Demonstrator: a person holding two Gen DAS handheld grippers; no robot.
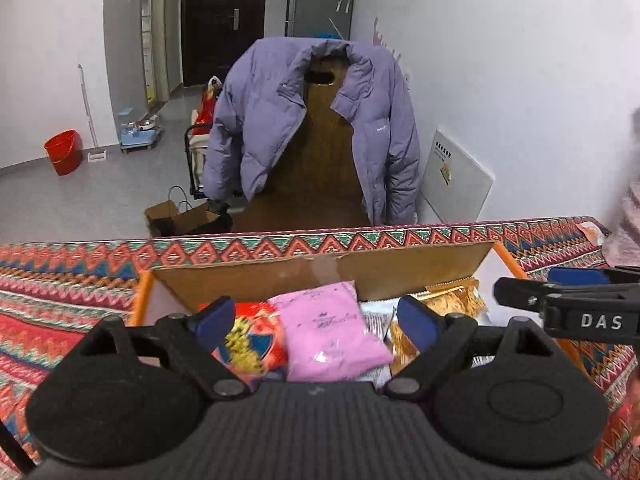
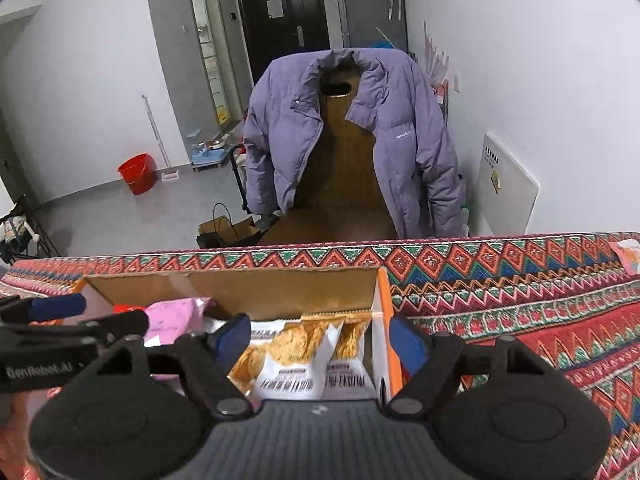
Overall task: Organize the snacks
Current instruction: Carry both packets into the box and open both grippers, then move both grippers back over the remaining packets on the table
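An open cardboard box with orange edges (image 1: 280, 276) (image 2: 280, 292) stands on the patterned cloth. It holds a pink packet (image 1: 332, 332) (image 2: 176, 316), a red packet (image 1: 248, 340) and white-and-gold packets (image 2: 296, 356) (image 1: 452, 300). My left gripper (image 1: 316, 320) is open above the pink and red packets, holding nothing. My right gripper (image 2: 320, 338) is open above the white-and-gold packets at the box's right end, holding nothing. It also shows at the right of the left wrist view (image 1: 568, 292).
A chair with a purple jacket (image 1: 312, 128) (image 2: 352, 136) stands beyond the table's far edge. A small pink packet (image 2: 628, 256) lies on the patterned cloth (image 2: 520, 292) at far right. A paper bag (image 1: 180, 216) and a red bucket (image 1: 62, 152) are on the floor.
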